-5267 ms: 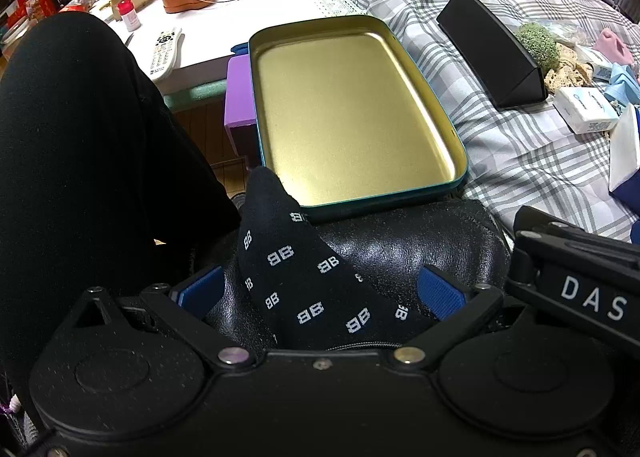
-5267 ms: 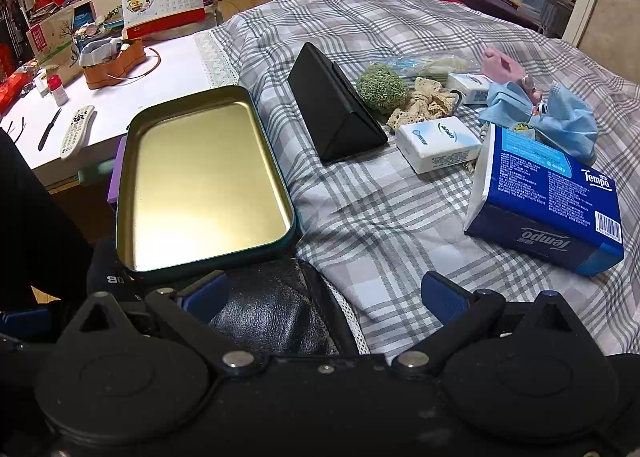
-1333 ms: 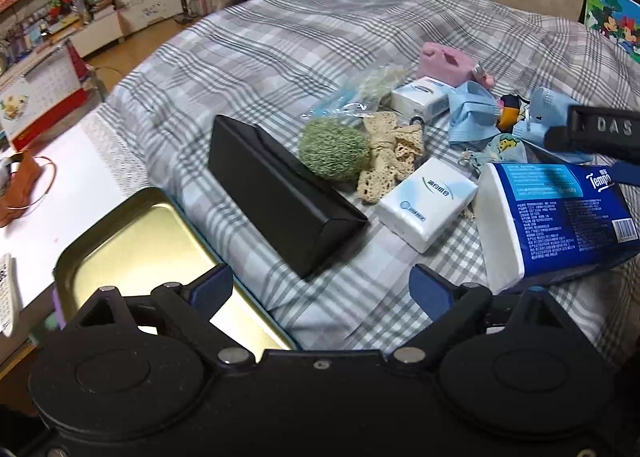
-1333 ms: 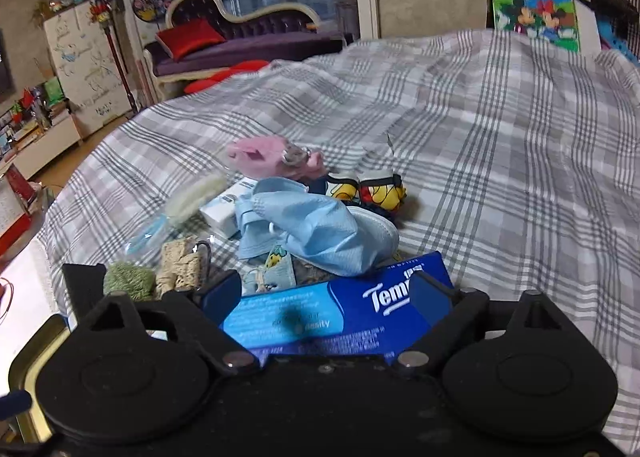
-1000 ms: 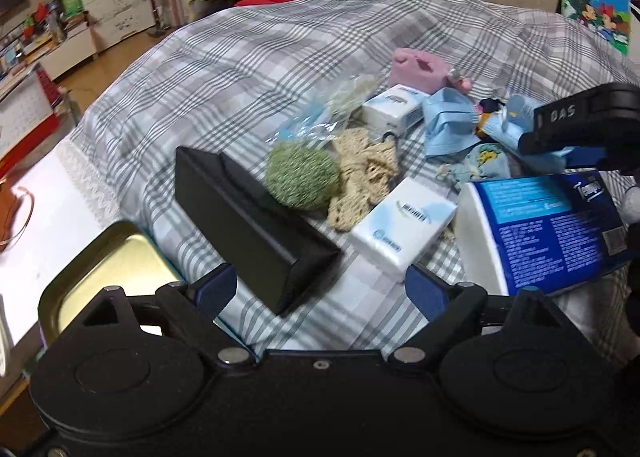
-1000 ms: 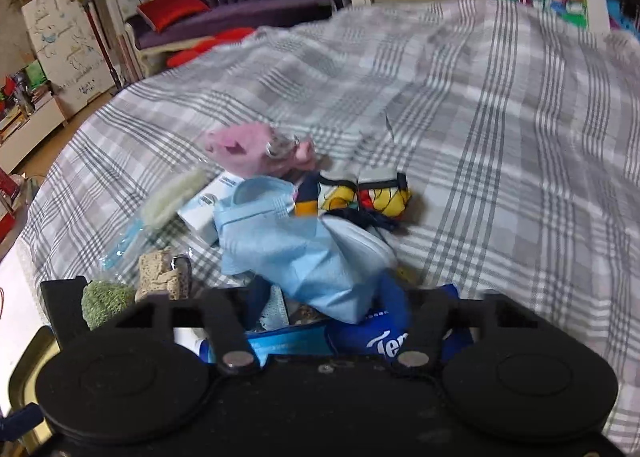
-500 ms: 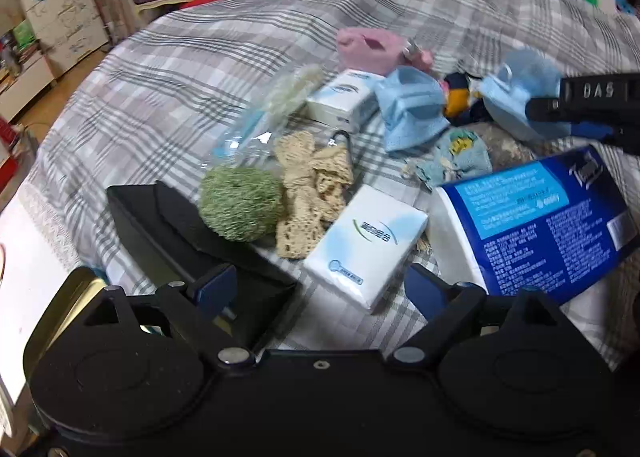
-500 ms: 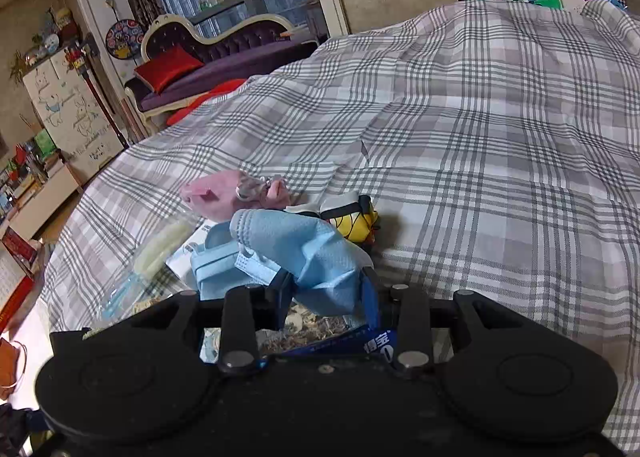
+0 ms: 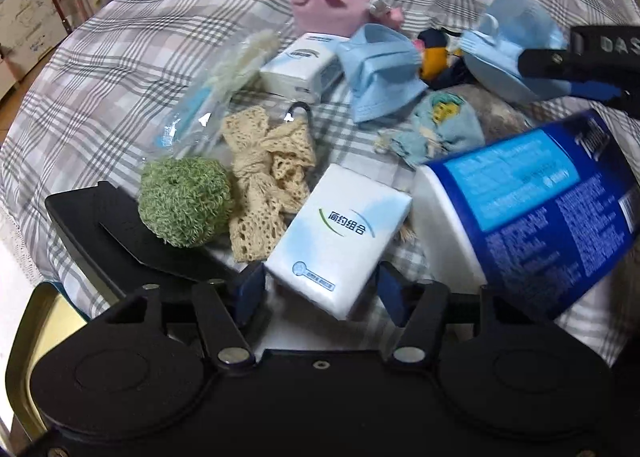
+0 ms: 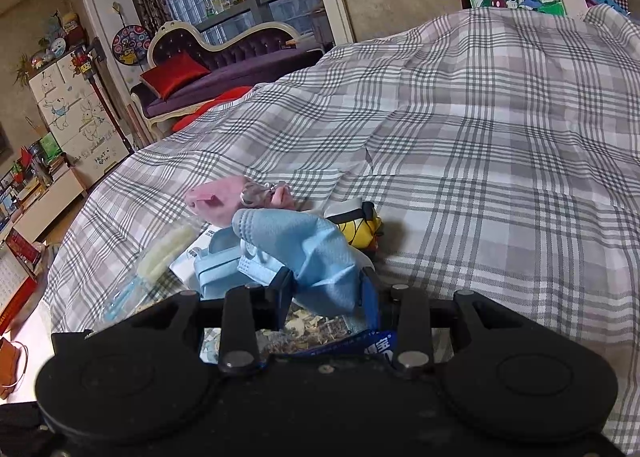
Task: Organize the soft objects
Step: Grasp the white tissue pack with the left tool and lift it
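Observation:
A white tissue pack lies on the plaid bed cover. Its near end sits between the blue pads of my left gripper. The jaws are closing and the pads touch its two sides. My right gripper is shut on a light blue face mask and holds it just above the pile. The left wrist view shows that right gripper at the upper right, with the mask in it. A second blue mask rests on the bed.
Around the pack lie a green fuzzy ball, a cream lace bow, a big blue tissue package, a black triangular case, a small white box, a pink pouch and a patterned sock. A gold tin tray is at the lower left.
My left gripper came forward and down over the white tissue pack, and its jaws narrowed from wide apart onto the pack. The right gripper closed on the blue mask and lifted it.

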`<state>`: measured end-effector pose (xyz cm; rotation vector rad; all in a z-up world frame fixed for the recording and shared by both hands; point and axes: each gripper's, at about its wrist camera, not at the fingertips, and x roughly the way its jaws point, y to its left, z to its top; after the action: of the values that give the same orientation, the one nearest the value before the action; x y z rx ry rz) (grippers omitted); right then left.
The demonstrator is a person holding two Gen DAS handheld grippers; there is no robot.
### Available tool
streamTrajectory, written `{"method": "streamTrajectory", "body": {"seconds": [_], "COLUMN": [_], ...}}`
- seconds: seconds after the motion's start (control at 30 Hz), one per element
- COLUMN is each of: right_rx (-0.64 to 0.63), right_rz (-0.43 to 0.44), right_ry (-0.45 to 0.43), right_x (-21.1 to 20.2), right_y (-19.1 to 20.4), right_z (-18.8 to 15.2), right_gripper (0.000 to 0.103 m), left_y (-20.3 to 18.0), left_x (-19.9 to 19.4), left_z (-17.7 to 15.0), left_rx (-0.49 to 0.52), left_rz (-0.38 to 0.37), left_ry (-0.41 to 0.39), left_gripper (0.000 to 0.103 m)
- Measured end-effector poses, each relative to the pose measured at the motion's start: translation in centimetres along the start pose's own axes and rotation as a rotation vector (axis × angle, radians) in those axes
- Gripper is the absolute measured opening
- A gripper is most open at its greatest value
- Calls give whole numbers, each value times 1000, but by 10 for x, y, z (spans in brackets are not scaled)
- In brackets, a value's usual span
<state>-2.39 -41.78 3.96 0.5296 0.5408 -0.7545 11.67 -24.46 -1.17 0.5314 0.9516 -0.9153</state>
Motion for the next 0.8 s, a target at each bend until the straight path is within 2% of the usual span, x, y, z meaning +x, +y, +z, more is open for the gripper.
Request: {"method": "streamTrajectory", "body": {"seconds": [0.1,0.4,0.6,0.73,0.8], "right_rx": [5,29,12,16,25], "right_rz": [3,-9,-21,-24,-20], "right_ry": [-9,-29,-26,-16,-14], "right_x": [-1,-2,-2,-2,-2], "right_y": [-1,-4,0,-2,-3], "right_z": [0,1,0,0,0], "right_gripper": [36,35,35,35,35], "left_y": [7,12,5,4,5], "left_x": [-3,-40,-30,-21,-13], "left_z": [2,15,16,26,34], "left_rx": [-38,-54,-56,-117,-154], "left_rz": [-28,-25,-10,-42,-29], "left_ry": [1,-75,-53,-26,-13], "left_gripper": [56,54,58,59,58]}}
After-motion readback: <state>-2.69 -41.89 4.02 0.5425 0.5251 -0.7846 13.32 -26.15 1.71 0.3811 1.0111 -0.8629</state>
